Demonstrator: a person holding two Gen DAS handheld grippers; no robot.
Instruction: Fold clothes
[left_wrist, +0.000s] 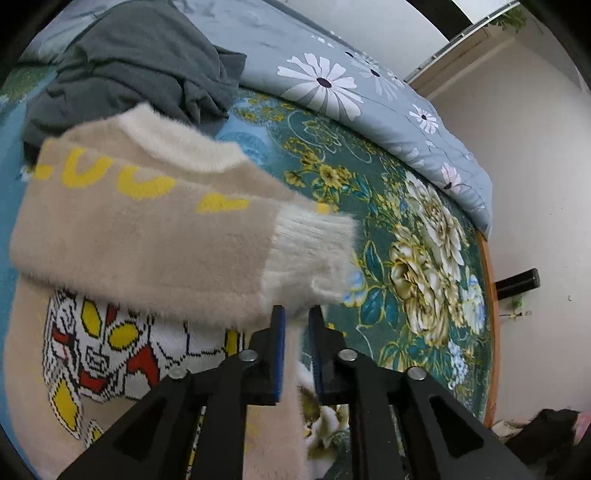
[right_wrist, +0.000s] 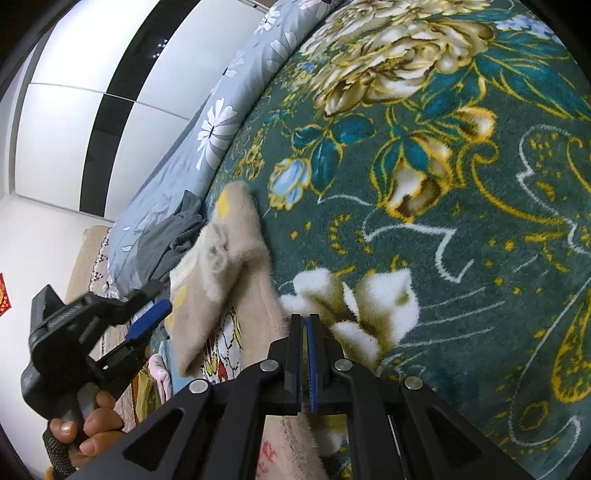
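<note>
A floral blanket covers the bed, and the beige sweater lies on it with one sleeve crossed over the chest. The left gripper hovers spread just below the cuff. The right gripper is pressed together, seemingly empty, at the sweater's edge. Best lay the sleeve flat before the next fold.
</note>
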